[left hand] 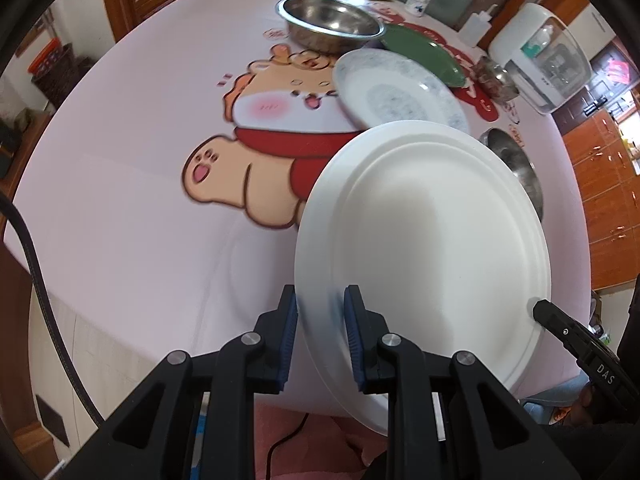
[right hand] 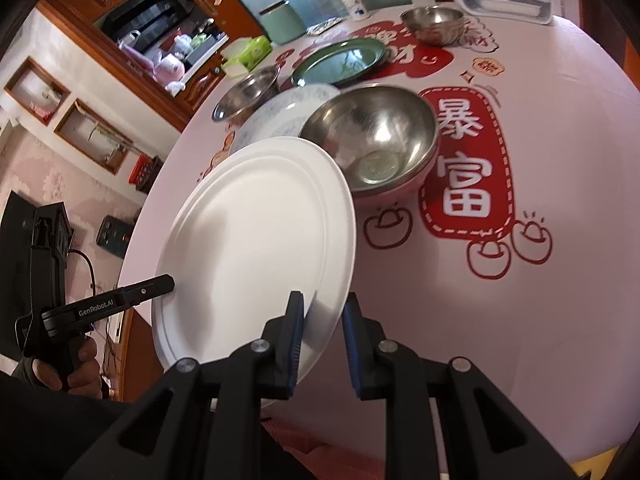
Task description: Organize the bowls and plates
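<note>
Tilting between both hands, round white plastic plate sits rim-clamped in nearly closed left gripper and right gripper, spanning 12 o'clock toward patterned white plate.

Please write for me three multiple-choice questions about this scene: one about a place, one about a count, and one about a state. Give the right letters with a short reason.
1. Where does the green plate lie?
A. beyond the patterned plate, farther from the camera
B. nearest to the camera of all the dishes
C. on top of the patterned plate

2. How many steel bowls does the right wrist view show?
A. one
B. three
C. five

3. In what state is the white plate?
A. lying flat, released
B. broken in two pieces
C. tilted, with its rim gripped by the left claw and the right claw

Answers:
1. A, because the green plate sits behind the patterned one in both views.
2. B, because one large bowl is near and two are farther off.
3. C, because each claw's pads close on the rim from opposite sides.
</note>
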Available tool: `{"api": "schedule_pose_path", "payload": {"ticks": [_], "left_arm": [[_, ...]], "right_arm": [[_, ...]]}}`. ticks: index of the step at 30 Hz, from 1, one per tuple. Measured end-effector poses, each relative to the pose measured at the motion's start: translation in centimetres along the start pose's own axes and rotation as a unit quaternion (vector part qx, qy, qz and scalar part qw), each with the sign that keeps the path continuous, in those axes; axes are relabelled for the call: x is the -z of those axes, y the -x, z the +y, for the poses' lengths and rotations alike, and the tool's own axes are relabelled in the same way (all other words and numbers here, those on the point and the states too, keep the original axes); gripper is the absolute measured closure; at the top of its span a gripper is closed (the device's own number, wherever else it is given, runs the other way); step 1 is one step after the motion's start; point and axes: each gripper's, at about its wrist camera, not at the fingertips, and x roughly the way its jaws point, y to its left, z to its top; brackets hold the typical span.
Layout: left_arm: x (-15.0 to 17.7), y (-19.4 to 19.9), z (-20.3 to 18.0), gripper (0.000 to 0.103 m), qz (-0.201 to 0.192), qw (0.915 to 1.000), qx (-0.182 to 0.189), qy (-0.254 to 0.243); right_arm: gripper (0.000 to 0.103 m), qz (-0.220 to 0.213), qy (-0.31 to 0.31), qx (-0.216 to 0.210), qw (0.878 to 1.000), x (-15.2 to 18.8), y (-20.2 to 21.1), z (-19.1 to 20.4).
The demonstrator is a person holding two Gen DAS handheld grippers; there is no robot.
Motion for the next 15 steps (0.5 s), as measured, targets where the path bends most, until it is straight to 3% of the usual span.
{"api": "schedule_pose_path", "payload": {"ticks": [15], "left_arm": [[1.2, -2.3, 1.5, 0.082, 0.043, 0.9987, -0.026, 0.007]], "right_arm": [[0.082, 0.056, 0.002, 0.007, 0.998, 1.2, -2.9, 0.2]]}}
